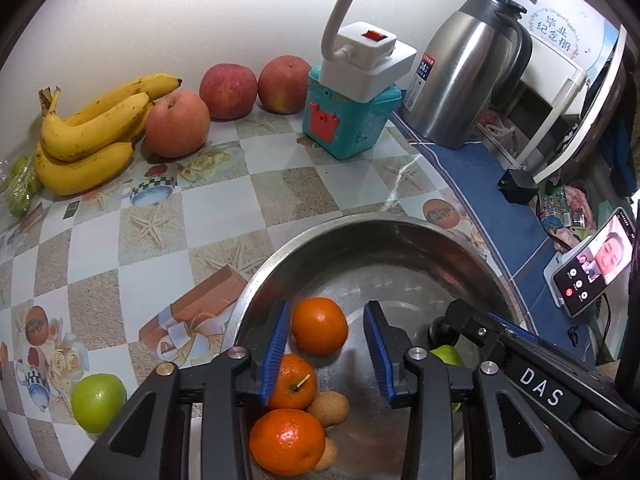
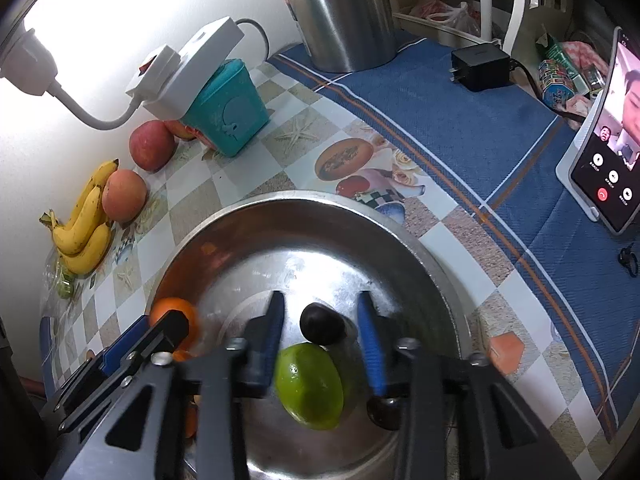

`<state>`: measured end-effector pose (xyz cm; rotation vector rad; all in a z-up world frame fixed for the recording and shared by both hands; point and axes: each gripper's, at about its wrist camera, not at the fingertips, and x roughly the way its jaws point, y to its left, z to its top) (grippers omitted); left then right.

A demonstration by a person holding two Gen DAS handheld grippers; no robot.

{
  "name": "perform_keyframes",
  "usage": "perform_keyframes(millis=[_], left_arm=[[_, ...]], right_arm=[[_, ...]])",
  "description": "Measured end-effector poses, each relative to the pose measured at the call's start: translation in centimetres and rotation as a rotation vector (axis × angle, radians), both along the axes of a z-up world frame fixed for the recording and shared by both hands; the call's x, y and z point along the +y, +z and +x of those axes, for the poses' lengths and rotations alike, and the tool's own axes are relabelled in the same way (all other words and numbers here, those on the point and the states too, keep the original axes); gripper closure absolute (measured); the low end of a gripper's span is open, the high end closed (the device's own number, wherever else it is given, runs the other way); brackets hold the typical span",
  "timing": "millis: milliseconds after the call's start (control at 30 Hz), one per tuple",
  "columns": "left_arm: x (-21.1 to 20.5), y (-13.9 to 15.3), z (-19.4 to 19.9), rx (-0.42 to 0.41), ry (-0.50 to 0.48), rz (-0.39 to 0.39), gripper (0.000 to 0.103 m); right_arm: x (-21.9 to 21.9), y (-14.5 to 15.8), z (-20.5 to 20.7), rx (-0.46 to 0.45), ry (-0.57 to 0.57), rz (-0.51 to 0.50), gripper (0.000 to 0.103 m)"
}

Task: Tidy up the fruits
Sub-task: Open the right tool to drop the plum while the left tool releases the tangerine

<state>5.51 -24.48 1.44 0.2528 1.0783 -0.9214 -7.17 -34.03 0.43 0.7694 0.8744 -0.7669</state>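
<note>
A steel bowl (image 1: 360, 225) (image 2: 304, 200) sits on the patterned tablecloth. In the left wrist view, three oranges lie in it: one (image 1: 319, 326) between the blue pads of my left gripper (image 1: 328, 308), which is open, with a gap on the right side. The other two (image 1: 291, 382) (image 1: 286, 442) lie nearer, beside small brown fruits (image 1: 329, 403). In the right wrist view, my right gripper (image 2: 320, 298) is open around a dark plum (image 2: 322, 324) without pressing on it. A green fruit (image 2: 310, 386) lies just below. Bananas (image 1: 88, 136), three apples (image 1: 176, 124) and a green apple (image 1: 98, 402) rest on the table.
A teal toy box (image 1: 344, 120) with a white power adapter (image 1: 368, 64) on top stands by the wall. A steel kettle (image 1: 460, 80), a black charger (image 2: 480, 66) and a phone on a stand (image 2: 604, 152) occupy the blue cloth at right. Another dark fruit (image 2: 384, 410) lies in the bowl.
</note>
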Motion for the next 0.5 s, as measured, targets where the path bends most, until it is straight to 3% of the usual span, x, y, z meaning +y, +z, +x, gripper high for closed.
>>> perform_keyframes(millis=[200,300,500], left_arm=[[0.4,1.5,0.0,-0.026,0.010,-0.008,0.057],[1.0,2.0,0.3,-0.031,0.042,0.028,0.051],[3.0,2.1,1.6,-0.004,0.135,0.114,0.046]], right_arm=[[0.0,0.8,-0.2,-0.002,0.005,-0.008,0.059],[0.2,1.4,-0.1,0.006,0.017,-0.019,0.047],[0.8,1.8,0.2,0.038,0.049,-0.021,0.040]])
